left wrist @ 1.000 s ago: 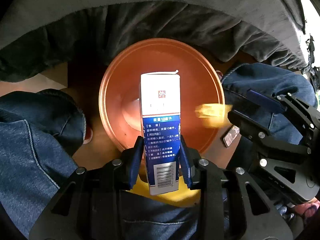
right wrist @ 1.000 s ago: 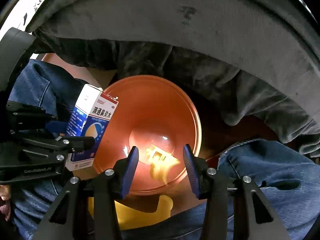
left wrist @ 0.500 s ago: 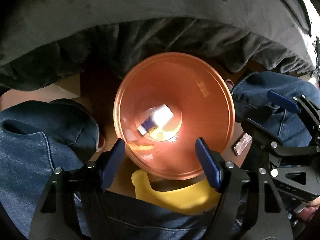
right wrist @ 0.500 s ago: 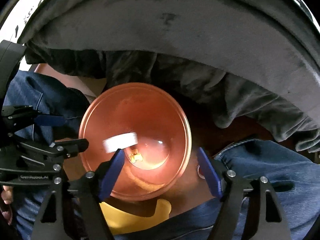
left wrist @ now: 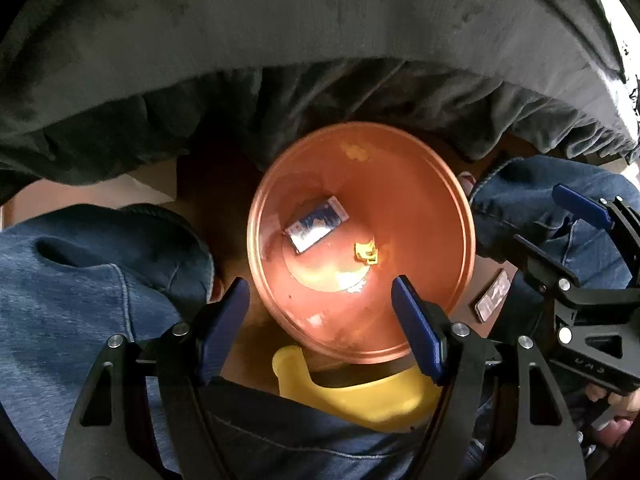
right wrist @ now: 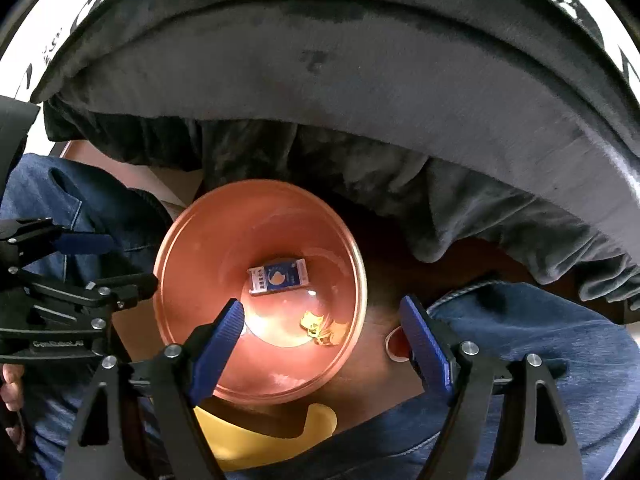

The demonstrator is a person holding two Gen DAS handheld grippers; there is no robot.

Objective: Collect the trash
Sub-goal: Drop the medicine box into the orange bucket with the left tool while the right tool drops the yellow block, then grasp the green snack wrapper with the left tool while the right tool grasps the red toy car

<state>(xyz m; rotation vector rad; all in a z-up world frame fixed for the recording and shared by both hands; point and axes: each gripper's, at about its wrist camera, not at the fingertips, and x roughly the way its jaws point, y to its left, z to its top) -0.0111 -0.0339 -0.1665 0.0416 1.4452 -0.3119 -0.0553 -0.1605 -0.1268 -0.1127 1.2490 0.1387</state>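
The jaws of the left gripper (left wrist: 320,302) are spread wide and nothing is held between them; their blue pads (left wrist: 416,332) are seen poised above the near rim of an orange bin (left wrist: 432,184). The right gripper (right wrist: 322,320) is likewise held with its jaws wide and empty, framing the same bin (right wrist: 188,248) from the other side.

At the bottom of the bin, a blue and white box (left wrist: 316,229) is seen lying flat, toward the left of the floor in the left wrist view. In the right wrist view the box (right wrist: 278,276) is shown face up, its printed front legible only as a blue panel with a round mark. Near it, but apart from it, a small crumpled yellow scrap (left wrist: 366,251) rests on the bin floor; the scrap (right wrist: 316,326) appears just ahead of the right jaws.

Each gripper is visible at the edge of the other's view: the right gripper (left wrist: 576,280) at the right, the left gripper (right wrist: 80,268) at the left.

The bin is flanked by denim-clad legs (left wrist: 80,280) on both sides. A yellow object (left wrist: 360,388) lies just below the bin's near rim; what it is cannot be told. Dark grey fabric (right wrist: 340,100) fills the upper part of both views.
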